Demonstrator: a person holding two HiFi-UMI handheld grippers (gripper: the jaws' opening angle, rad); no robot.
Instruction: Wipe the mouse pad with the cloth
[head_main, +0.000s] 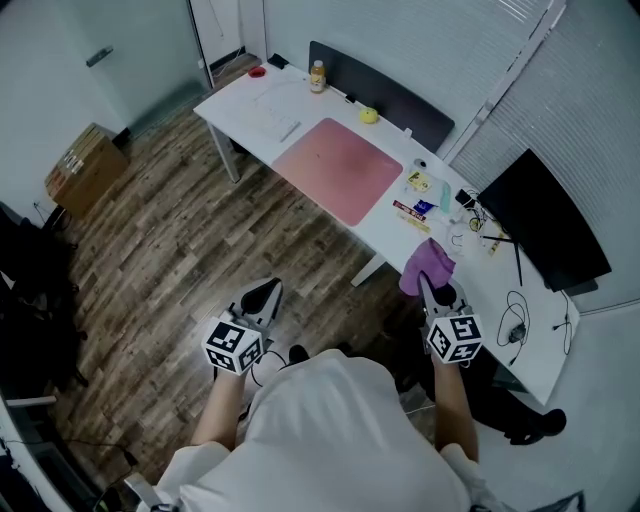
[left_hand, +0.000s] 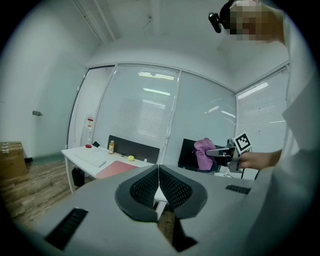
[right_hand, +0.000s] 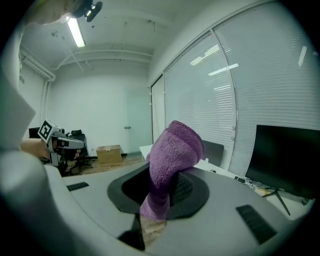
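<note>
A pink mouse pad (head_main: 340, 168) lies flat in the middle of the long white desk (head_main: 255, 105). In the left gripper view the mouse pad (left_hand: 114, 169) shows far off. My right gripper (head_main: 432, 288) is shut on a purple cloth (head_main: 428, 265), held in the air off the desk's near edge, well short of the pad. The cloth (right_hand: 170, 167) hangs bunched between the right gripper (right_hand: 165, 192) jaws. My left gripper (head_main: 263, 297) is shut and empty over the wooden floor, away from the desk. Its pads (left_hand: 145, 189) meet with nothing between them.
On the desk stand a bottle (head_main: 317, 76), a yellow ball (head_main: 368, 115), a keyboard (head_main: 275, 113), small packets (head_main: 415, 210) and cables (head_main: 515, 325). A black monitor (head_main: 545, 220) stands at the right end. A cardboard box (head_main: 85, 168) sits on the floor at left.
</note>
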